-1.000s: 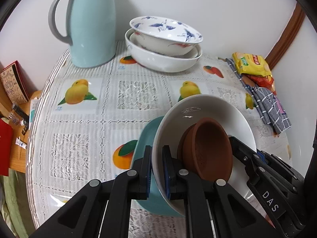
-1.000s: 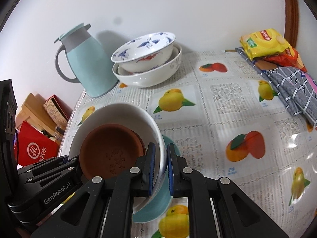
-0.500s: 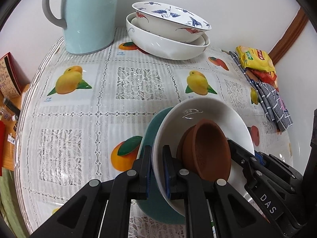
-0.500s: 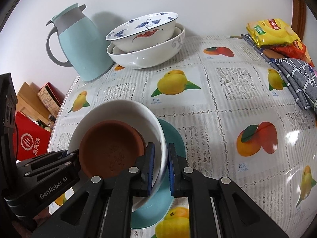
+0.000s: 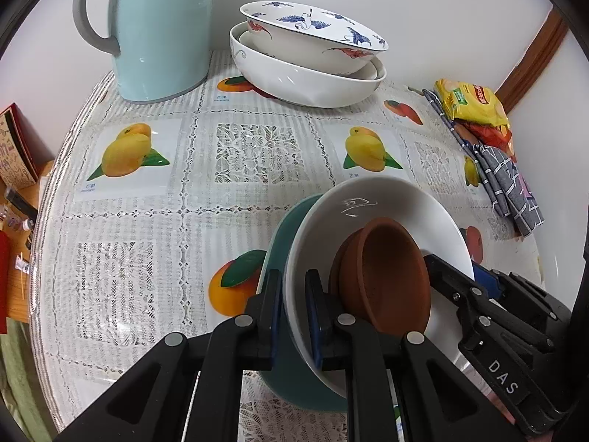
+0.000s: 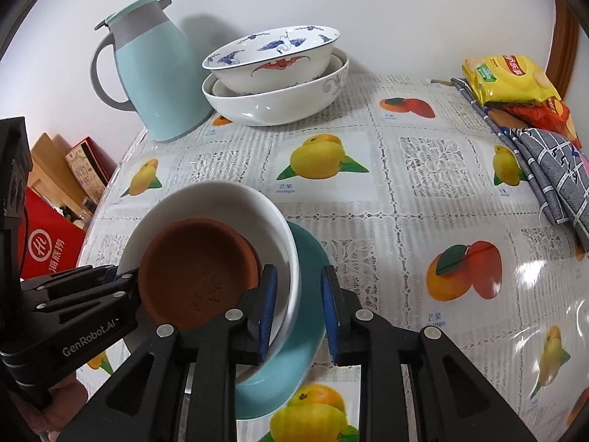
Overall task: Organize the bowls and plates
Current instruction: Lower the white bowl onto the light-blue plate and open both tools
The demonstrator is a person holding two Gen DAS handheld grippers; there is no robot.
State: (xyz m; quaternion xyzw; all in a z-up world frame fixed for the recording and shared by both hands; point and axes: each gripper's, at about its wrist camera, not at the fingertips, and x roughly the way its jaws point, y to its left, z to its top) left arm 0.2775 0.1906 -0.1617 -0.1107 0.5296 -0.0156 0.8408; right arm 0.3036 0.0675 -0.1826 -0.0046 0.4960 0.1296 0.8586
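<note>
A brown clay bowl sits inside a white bowl, which rests on a teal plate on the fruit-print tablecloth. My left gripper straddles the white bowl's near rim; its jaws are opening and the pads no longer pinch it. In the right wrist view my right gripper straddles the opposite rim of the white bowl and the teal plate. Its jaws are opening too, with a clear gap at the outer pad. A crane-patterned bowl is nested in a large white bowl at the back.
A pale blue jug stands at the back left beside the nested bowls. Snack packets and a folded grey checked cloth lie along the right edge. The table's rounded left edge drops to boxes and a red bag.
Both wrist views have come closer to the table and the far bowls. The jaws of both grippers have spread apart on the white bowl's rim, the right ones more.
</note>
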